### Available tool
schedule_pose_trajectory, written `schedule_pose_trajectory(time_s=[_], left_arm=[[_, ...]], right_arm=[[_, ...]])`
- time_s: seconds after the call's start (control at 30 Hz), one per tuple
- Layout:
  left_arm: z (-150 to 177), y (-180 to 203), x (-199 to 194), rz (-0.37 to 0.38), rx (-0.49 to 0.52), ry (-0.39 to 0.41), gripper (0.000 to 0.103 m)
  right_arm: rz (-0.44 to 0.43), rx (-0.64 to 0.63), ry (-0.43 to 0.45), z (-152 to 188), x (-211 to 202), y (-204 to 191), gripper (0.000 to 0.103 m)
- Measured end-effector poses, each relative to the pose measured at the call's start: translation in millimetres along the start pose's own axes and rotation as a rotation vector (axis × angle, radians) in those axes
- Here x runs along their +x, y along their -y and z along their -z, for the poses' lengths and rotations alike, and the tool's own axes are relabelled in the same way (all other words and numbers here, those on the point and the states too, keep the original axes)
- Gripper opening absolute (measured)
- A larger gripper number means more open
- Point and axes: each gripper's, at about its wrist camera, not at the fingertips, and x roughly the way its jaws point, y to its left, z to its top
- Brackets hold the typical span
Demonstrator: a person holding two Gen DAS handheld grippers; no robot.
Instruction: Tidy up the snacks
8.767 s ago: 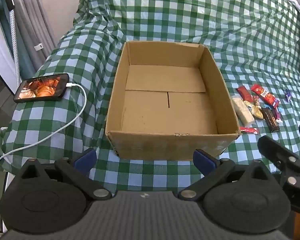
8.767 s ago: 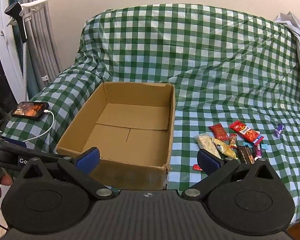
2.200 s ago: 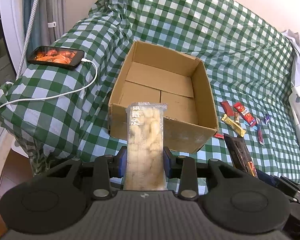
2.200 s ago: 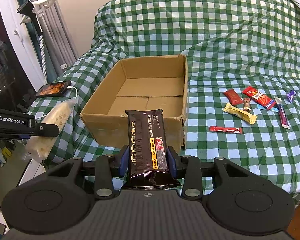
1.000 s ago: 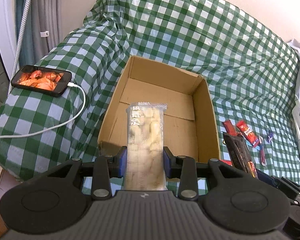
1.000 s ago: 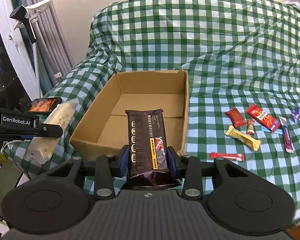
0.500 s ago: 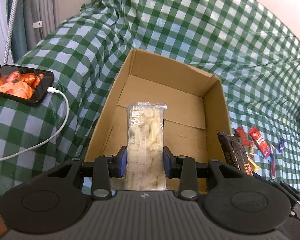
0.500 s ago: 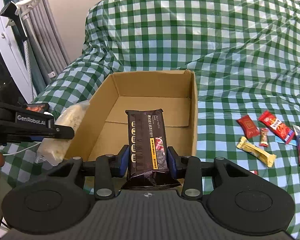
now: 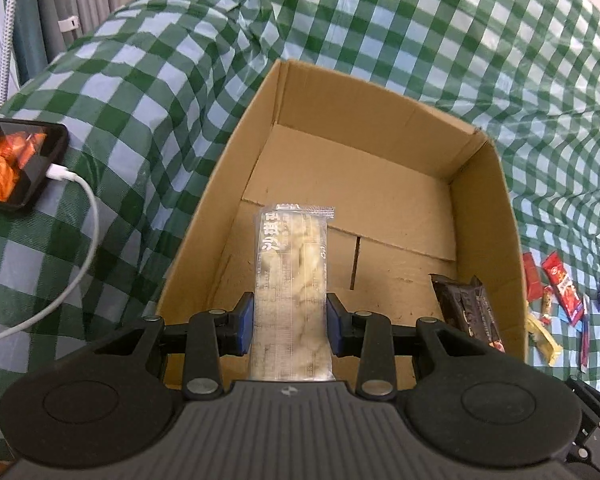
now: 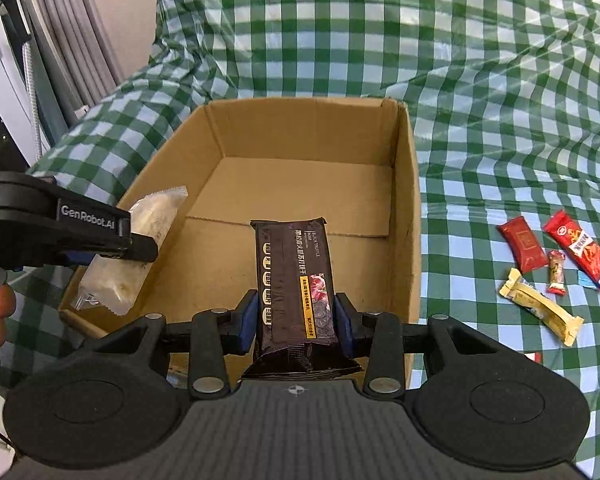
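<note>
The left gripper (image 9: 291,330) is clamped on a pale snack pack (image 9: 292,280), the right gripper (image 10: 296,322) on a dark biscuit pack (image 10: 296,280). Both packs hang over the open cardboard box (image 10: 408,208). Loose snacks (image 10: 540,304) lie on the checked cloth (image 10: 480,100) beside it.

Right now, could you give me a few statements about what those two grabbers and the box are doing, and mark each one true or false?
1. The left gripper holds a pale snack pack. True.
2. The right gripper is open and holds nothing. False: it is shut on a dark snack pack.
3. The cardboard box already has snacks lying on its floor. False: its floor is bare; both packs are held above it.
4. Small snacks lie on the checked cloth beside the box. True.
5. A phone is plugged into a white cable. True.
</note>
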Motion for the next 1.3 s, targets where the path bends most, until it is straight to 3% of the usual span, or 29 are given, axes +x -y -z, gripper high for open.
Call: schedule_pose_trajectory(time_s=[0.43,0.47,0.5,0.57,0.63,0.8,1.0,1.3], left_arm=[[-12,4,31,-0.052,0.024,-0.037,0.042],[-13,4,29,-0.053,0.027,-0.026,0.055],[-15,4,26,-0.054,0.03,-0.013,0.079],[-16,5,17,-0.063,0.029,0.028,0.103],[-13,5,6,-0.072,0.038,0.066,0.103],[10,-1,-25,-0.054,0.081,0.035,0.103],[58,-9,-85,-0.061,0.11,0.068,0.103],[103,-21,-158,-0.077,0.148,0.148,0.103]], right_arm=[[0.031,0.013,-0.025,-5,25,5,0.041],[0.034,0.016,-0.024,-6,26,5,0.042],[0.037,0.022,-0.02,-8,26,6,0.043],[0.046,0.027,-0.01,-11,23,6,0.052],[0.055,0.022,0.011,-13,17,5,0.075],[0.069,-0.001,0.02,-1,-12,0,0.092],[0.073,0.033,0.009,32,-69,-4,0.096],[0.057,0.051,0.114,67,-148,-30,0.099]])
